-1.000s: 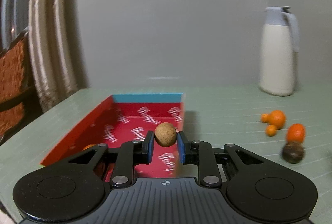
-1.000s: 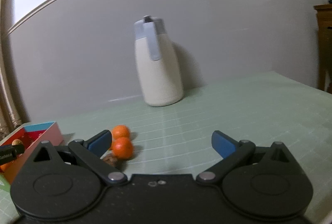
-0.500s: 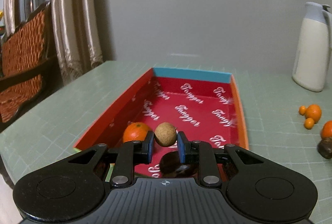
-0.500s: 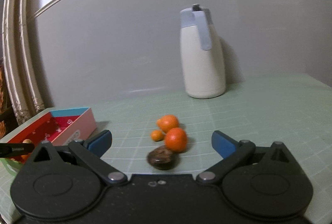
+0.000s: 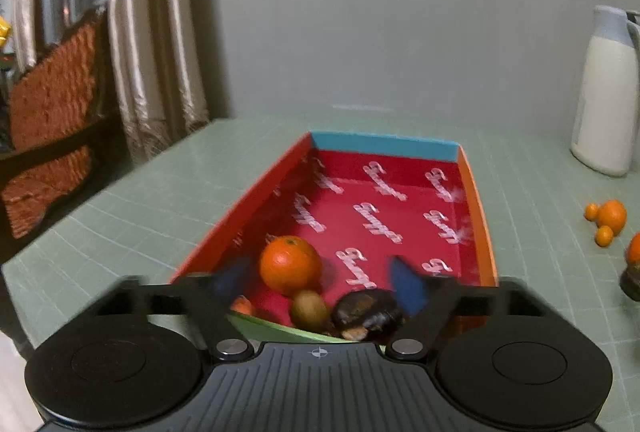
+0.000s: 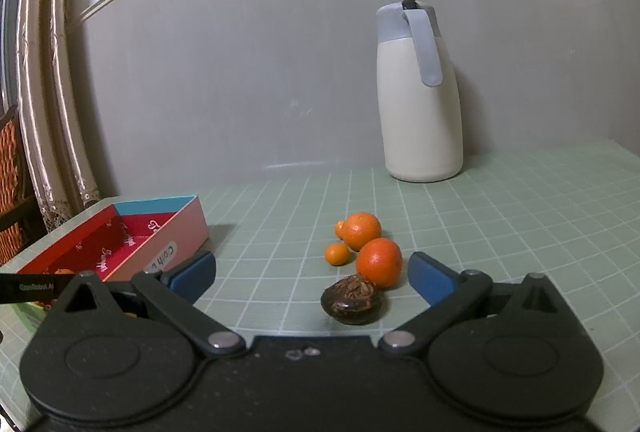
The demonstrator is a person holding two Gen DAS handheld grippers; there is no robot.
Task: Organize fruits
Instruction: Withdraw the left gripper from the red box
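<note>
Red printed cardboard forms the open box [image 5: 384, 216] lying toward the left edge of the green gridded mat [image 6: 500, 216], and the left gripper [image 5: 320, 284] hangs over its near end, jaws spread wide and holding nothing. Beneath them lie a round orange tangerine [image 5: 290, 264], a small brown-green kiwi-like fruit [image 5: 310, 308] and a dark wrinkled fruit [image 5: 368, 314]. Lifting straight up should avoid nudging them. The right gripper [image 6: 312, 278], jaws also apart and empty, faces a dark brown fruit [image 6: 352, 300] mid-mat, touching one of the loose tangerines [image 6: 378, 262]; closing slowly would avoid rolling it. A cream jug [image 6: 420, 95] stands at the far edge, clear of the work.
</note>
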